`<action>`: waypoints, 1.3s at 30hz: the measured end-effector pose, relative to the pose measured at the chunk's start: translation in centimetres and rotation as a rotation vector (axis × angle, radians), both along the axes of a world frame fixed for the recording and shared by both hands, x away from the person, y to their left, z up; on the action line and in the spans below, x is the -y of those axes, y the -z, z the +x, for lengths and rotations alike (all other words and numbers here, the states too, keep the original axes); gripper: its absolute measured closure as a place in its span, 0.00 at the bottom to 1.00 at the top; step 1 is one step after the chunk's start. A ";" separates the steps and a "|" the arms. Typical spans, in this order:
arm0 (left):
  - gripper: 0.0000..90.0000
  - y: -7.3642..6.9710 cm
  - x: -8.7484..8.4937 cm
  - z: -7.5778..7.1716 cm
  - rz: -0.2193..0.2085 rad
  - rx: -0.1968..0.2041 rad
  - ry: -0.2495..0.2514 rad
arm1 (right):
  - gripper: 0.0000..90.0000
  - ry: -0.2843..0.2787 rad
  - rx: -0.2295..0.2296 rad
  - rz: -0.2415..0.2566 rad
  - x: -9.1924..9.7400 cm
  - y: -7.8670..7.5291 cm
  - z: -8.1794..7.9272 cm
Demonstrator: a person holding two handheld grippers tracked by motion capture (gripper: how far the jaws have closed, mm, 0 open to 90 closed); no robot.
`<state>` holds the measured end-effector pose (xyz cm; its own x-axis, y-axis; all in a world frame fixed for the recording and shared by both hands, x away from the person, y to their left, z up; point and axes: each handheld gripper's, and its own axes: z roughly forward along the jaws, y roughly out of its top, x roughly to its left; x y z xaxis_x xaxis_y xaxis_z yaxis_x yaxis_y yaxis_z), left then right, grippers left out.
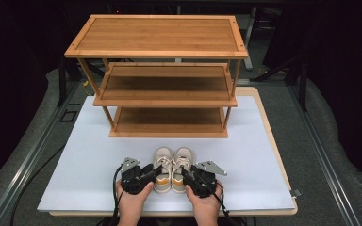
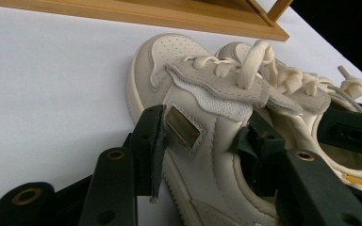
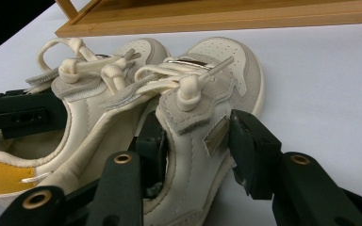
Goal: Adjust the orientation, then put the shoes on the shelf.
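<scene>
Two cream shoes sit side by side on the white table [image 1: 89, 160], near the rack [image 1: 169, 84]. The left gripper [image 1: 154, 172] clamps the left shoe [image 1: 162, 162]; the right gripper [image 1: 185, 172] clamps the right shoe [image 1: 181, 162].

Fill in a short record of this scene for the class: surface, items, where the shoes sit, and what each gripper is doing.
surface: white board
items: wooden rack, three shelves; left shoe; right shoe
shoes: side by side in front of the rack, toes toward it
left gripper: jaws closed on the left shoe's outer wall
right gripper: jaws closed on the right shoe's outer wall
shelves: bare
</scene>
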<state>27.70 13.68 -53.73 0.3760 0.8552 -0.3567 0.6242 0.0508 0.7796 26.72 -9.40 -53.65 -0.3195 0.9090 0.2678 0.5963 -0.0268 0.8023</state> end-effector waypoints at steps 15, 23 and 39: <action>0.64 0.1 0.0 -0.1 -0.015 0.020 0.007 | 0.66 -0.002 0.004 0.036 0.1 0.2 0.0; 0.65 0.1 0.0 -0.1 -0.024 0.021 0.002 | 0.66 0.012 0.009 0.046 0.1 0.3 0.0; 0.65 -0.1 0.0 -0.1 -0.030 0.010 0.001 | 0.67 0.009 -0.001 0.067 0.2 0.2 0.0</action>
<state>27.62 13.64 -53.66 0.3809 0.8435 -0.3787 0.6162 0.0737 0.7841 26.76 -9.65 -53.82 -0.3114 0.8915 0.3289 0.5967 -0.0859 0.7978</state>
